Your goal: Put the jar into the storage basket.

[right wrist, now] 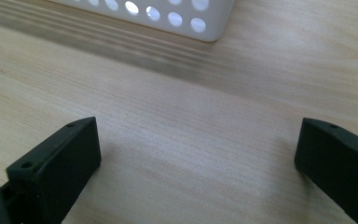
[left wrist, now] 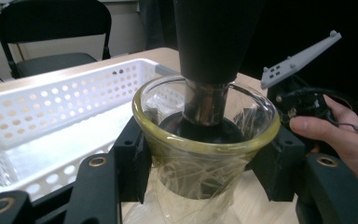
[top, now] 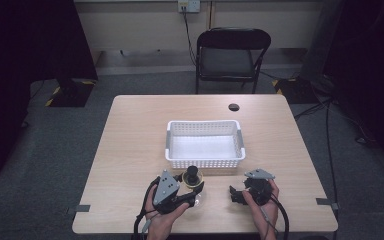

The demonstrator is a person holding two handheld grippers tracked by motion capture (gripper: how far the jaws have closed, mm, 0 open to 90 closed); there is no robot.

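On the near half of the table [top: 130,150], at about 6 o'clock from the white basket [top: 204,143], stands a clear glass jar [left wrist: 205,154] with a yellowish rim, and a black-topped tool with a metal neck [left wrist: 205,100] stands upright inside it. The left gripper [top: 192,192] has its fingers [left wrist: 130,161] pressed against both sides of the jar, gripping it just below the rim. The jar sits just beside the basket's near wall, apart from it. At 3 o'clock from the jar, well clear of it, the right gripper [top: 236,194] rests low over bare wood in the person's right hand [top: 262,197]; its fingers [right wrist: 56,161] are spread wide with nothing between them. Beyond the table, at 12 o'clock, a black folding chair [top: 232,55] stands.
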